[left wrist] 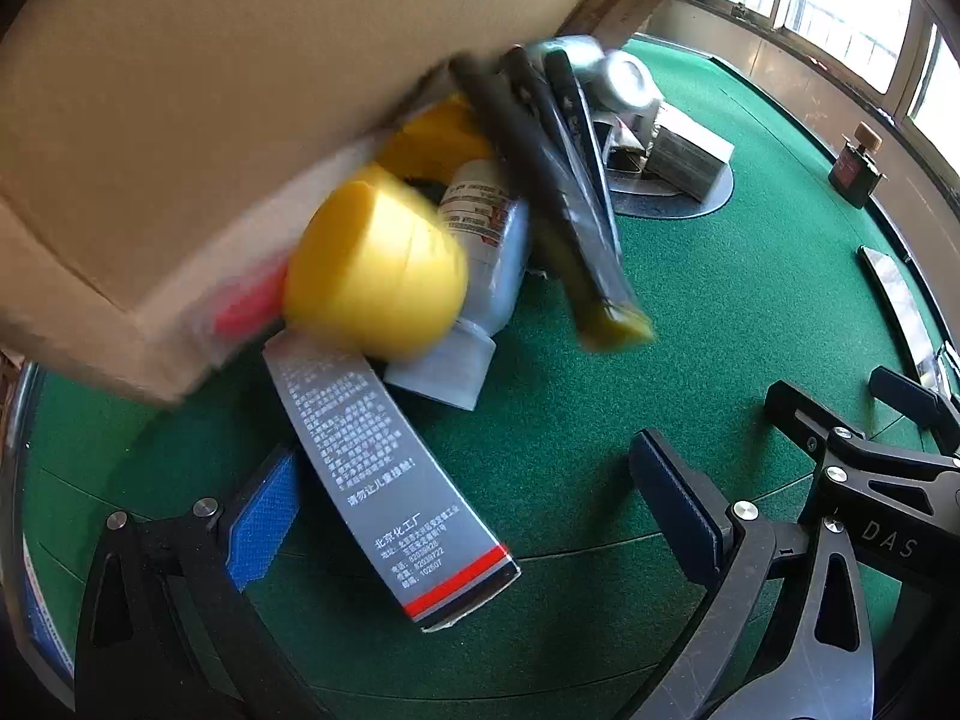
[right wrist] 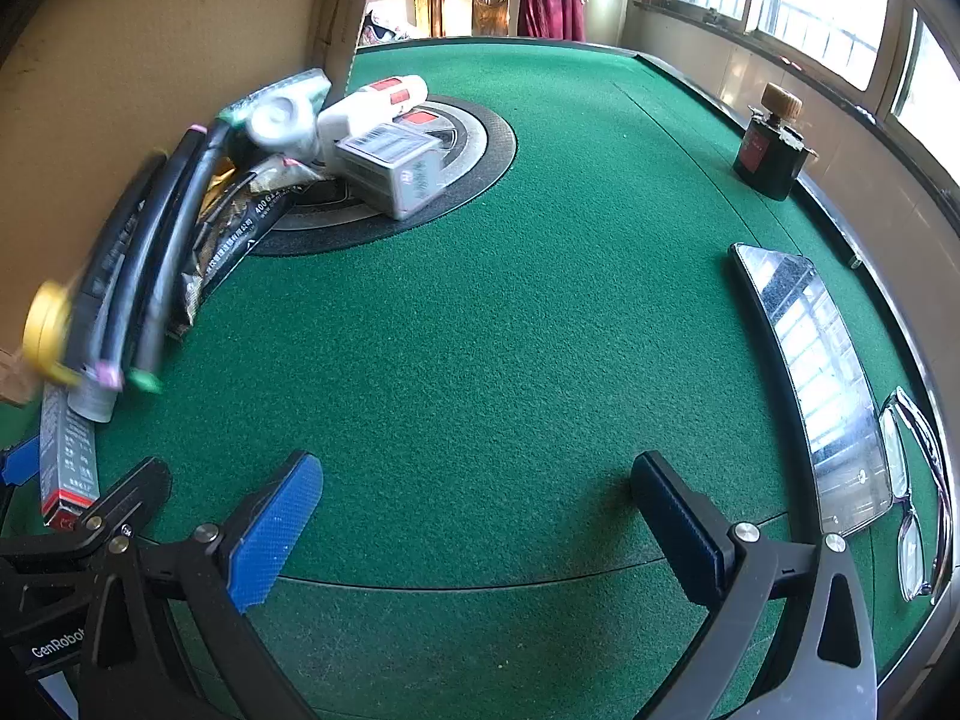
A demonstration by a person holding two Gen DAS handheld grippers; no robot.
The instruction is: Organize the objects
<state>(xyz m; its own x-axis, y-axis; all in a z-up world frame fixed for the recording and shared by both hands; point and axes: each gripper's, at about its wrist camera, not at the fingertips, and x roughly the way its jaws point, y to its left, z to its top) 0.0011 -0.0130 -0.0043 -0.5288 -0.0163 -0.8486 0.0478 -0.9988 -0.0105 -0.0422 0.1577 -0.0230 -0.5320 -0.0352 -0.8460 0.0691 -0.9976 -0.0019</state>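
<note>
Across the green felt counter (right wrist: 510, 330) a tilted cardboard box (left wrist: 198, 120) hangs over a heap of spilled items. Grey carton (left wrist: 390, 480) lies nearest, printed in Chinese, "北京化工厂" legible, with a red stripe at its end. Beside it a yellow rounded object (left wrist: 372, 264), blurred, and a white bottle (left wrist: 480, 276) lying on its side, label text too smeared to read. Dark long tubes (left wrist: 558, 192) lean out from the box mouth. Further back, a silver can (right wrist: 282, 117) and a grey barcoded box (right wrist: 396, 171) sit on a round dark inset. Left tongs (left wrist: 474, 510) stand wide open, holding nothing, the grey carton lying between the fingers. Right tongs (right wrist: 480, 516) also wide open, empty, over bare felt; "GenRobot" reads on the frame, "DAS" on the body seen from the left view. Off to the right: dark bottle with a cork stopper (right wrist: 774, 150), phone (right wrist: 828, 384), eyeglasses (right wrist: 918, 480).
</note>
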